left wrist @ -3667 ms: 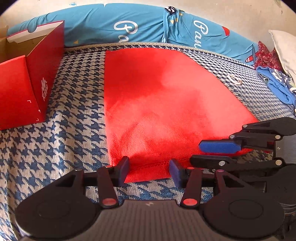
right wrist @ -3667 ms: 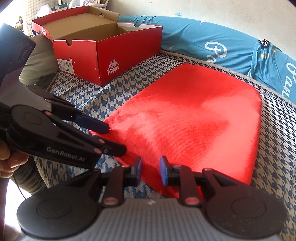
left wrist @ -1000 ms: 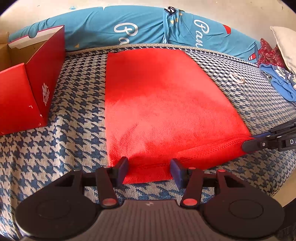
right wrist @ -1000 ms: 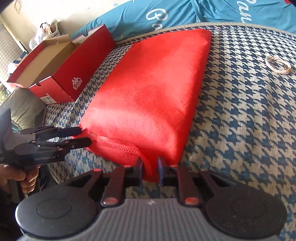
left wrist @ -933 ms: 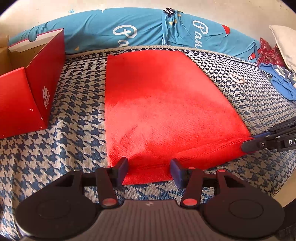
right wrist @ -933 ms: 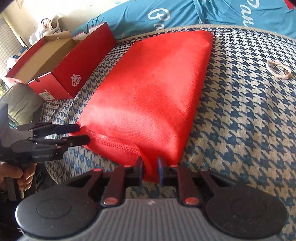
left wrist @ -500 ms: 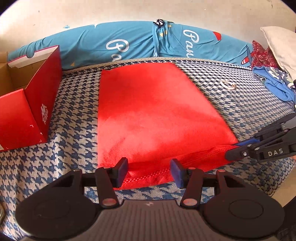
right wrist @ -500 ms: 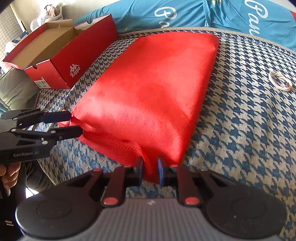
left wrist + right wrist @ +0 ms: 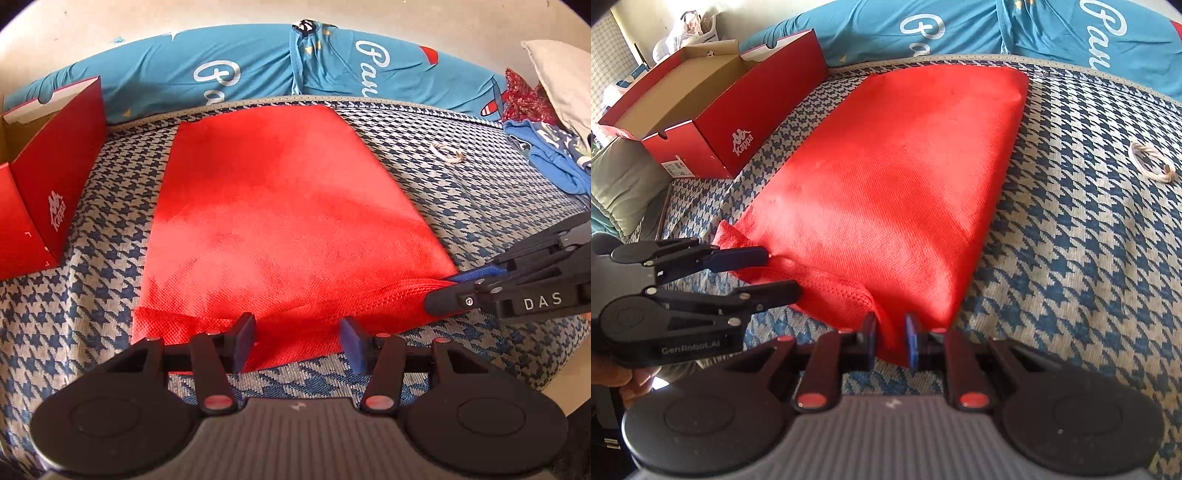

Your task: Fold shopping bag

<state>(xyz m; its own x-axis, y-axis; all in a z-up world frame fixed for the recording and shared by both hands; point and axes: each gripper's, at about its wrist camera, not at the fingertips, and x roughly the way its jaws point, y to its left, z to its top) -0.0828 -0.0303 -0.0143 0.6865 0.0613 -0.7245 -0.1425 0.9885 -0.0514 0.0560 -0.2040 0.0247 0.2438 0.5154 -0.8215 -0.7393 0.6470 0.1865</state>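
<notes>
Left claw (image 9: 297, 341) agape; right claw (image 9: 891, 341) clamped

"Kappa" on the red shoebox (image 9: 738, 122), "DAS" on the right tongs (image 9: 447, 291), "GenRobot.AI" on the left tongs (image 9: 781, 271).

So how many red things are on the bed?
2: the red bag lies flat in the middle, and the red shoebox sits at its left. More may be hidden.
</notes>
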